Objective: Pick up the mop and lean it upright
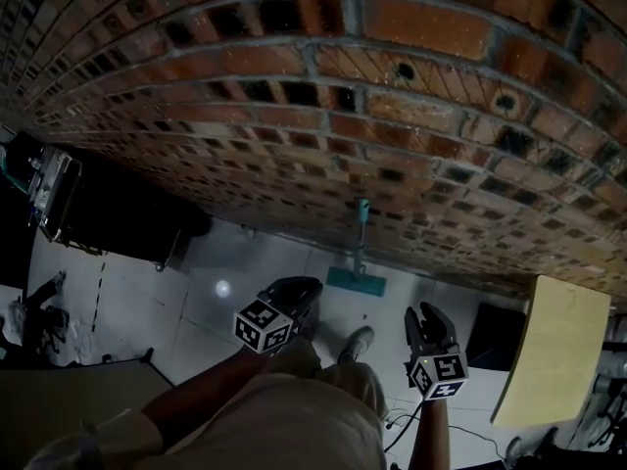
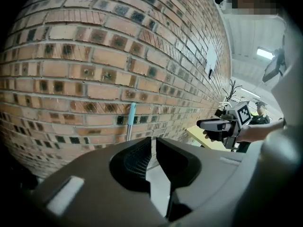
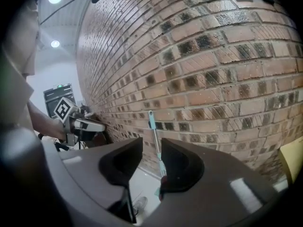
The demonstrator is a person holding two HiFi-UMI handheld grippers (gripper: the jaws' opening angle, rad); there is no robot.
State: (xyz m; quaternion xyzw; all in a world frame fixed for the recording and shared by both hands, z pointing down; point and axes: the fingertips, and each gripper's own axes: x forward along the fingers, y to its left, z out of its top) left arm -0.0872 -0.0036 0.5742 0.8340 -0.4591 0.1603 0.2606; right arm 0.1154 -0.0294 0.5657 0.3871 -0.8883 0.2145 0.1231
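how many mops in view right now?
1. The mop stands upright against the brick wall, its head on the floor. The dark area at left could hide another.

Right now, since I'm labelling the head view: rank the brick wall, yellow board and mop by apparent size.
1. brick wall
2. yellow board
3. mop
The gaps are plain; no ties.
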